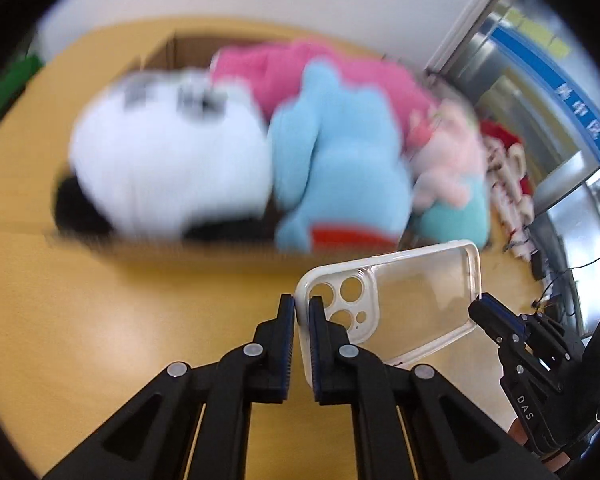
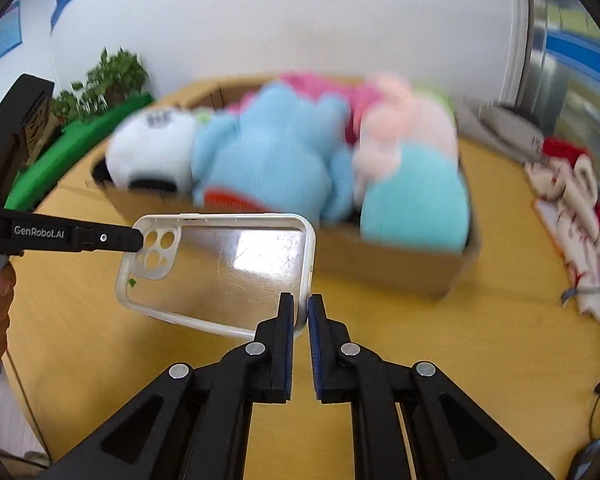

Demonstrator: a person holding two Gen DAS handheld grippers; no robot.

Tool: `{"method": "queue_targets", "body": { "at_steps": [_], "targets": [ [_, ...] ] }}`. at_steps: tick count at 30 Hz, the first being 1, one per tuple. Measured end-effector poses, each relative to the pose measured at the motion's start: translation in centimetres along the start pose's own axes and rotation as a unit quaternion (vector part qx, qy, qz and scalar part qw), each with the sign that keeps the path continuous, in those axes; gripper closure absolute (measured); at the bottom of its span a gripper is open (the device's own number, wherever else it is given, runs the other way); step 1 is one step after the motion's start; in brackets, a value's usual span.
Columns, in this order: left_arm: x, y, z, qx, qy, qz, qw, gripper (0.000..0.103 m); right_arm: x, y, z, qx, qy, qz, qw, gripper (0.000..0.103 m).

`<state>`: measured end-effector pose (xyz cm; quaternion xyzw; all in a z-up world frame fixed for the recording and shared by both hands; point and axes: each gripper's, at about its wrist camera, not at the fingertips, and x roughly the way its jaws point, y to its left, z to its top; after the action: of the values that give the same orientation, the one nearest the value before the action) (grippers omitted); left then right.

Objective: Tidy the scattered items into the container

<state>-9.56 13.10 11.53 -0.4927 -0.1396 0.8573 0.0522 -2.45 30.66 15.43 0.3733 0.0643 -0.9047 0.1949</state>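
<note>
Above the yellow worktop point(image 2: 380, 340), the left gripper point(image 1: 302, 312) pinches the camera-hole end of a clear phone case point(image 2: 220, 272), fingers closed on its rim; the right gripper point(image 2: 300, 312) clamps the opposite end. Behind it, a cardboard box point(image 2: 400, 264) holds plush toys point(image 2: 268, 160).

Bench point(image 2: 380, 344), yellow wood-tone top: bears one open cardboard box point(image 2: 400, 264) packed with plush toys, and a red-and-white fabric heap point(image 2: 580, 216) near its right edge.
</note>
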Motion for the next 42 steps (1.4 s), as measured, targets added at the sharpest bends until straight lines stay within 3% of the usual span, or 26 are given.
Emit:
{"method": "queue_targets", "body": {
  "at_steps": [4, 7, 11, 16, 21, 28, 29, 31, 33, 35, 36, 37, 40, 42],
  "targets": [
    [-5.4, -1.6, 7.7, 0.055, -0.078, -0.004, 0.9954, 0.097, -1.5, 1.0, 6.3, -0.006, -0.058, -0.006, 0.998, 0.094],
    [-6.3, -4.3, 14.1, 0.104, -0.119, 0.021, 0.9872, 0.097, -1.2, 0.9, 11.8, -0.002, -0.081, -0.017, 0.997, 0.094],
    [-3.4, -5.2, 20.4, 0.119, -0.108, 0.034, 0.9865, 0.097, 2.1, -0.4, 17.5, 0.021, -0.077, -0.022, 0.997, 0.094],
    [4.3, -3.0, 23.7, 0.113, -0.061, 0.036, 0.9911, 0.097, 10.3, -3.6, 20.0, 0.054, -0.017, -0.033, 0.998, 0.095],
    [12.2, -0.8, 24.0, 0.094, 0.003, 0.041, 0.9947, 0.096, 17.4, -5.7, 18.7, 0.055, 0.041, -0.058, 0.996, 0.096],
    [12.3, 0.3, 23.2, 0.085, -0.007, 0.016, 0.9962, 0.091, 18.9, -5.8, 18.0, 0.044, 0.058, -0.068, 0.995, 0.095],
    [11.7, 0.2, 23.0, 0.089, -0.011, 0.020, 0.9958, 0.087, 18.7, -5.7, 18.0, 0.041, 0.058, -0.071, 0.995, 0.091],
    [10.2, -0.1, 22.5, 0.096, -0.031, 0.034, 0.9943, 0.080, 17.8, -5.7, 17.8, 0.041, 0.052, -0.074, 0.995, 0.070],
    [7.8, -0.5, 21.8, 0.103, -0.057, 0.043, 0.9921, 0.067, 15.8, -5.5, 17.4, 0.049, 0.030, -0.070, 0.996, 0.010],
    [4.6, -0.7, 20.3, 0.112, -0.100, 0.043, 0.9877, 0.043, 12.7, -5.2, 16.6, 0.058, -0.011, -0.067, 0.996, 0.003],
    [2.8, -0.9, 19.2, 0.119, -0.127, 0.045, 0.9837, 0.038, 11.2, -5.0, 16.1, 0.060, -0.024, -0.066, 0.996, 0.002],
    [1.1, -1.1, 17.8, 0.124, -0.152, 0.051, 0.9792, 0.026, 9.6, -4.7, 15.4, 0.062, -0.035, -0.055, 0.996, 0.000],
    [-3.0, -1.3, 13.2, 0.116, -0.205, 0.062, 0.9699, 0.022, 5.3, -3.2, 12.6, 0.052, -0.053, -0.018, 0.997, 0.000],
    [-4.7, -1.5, 10.1, 0.104, -0.218, 0.058, 0.9687, 0.022, 3.2, -1.8, 10.5, 0.039, -0.056, -0.031, 0.997, 0.000]
  ]
}}
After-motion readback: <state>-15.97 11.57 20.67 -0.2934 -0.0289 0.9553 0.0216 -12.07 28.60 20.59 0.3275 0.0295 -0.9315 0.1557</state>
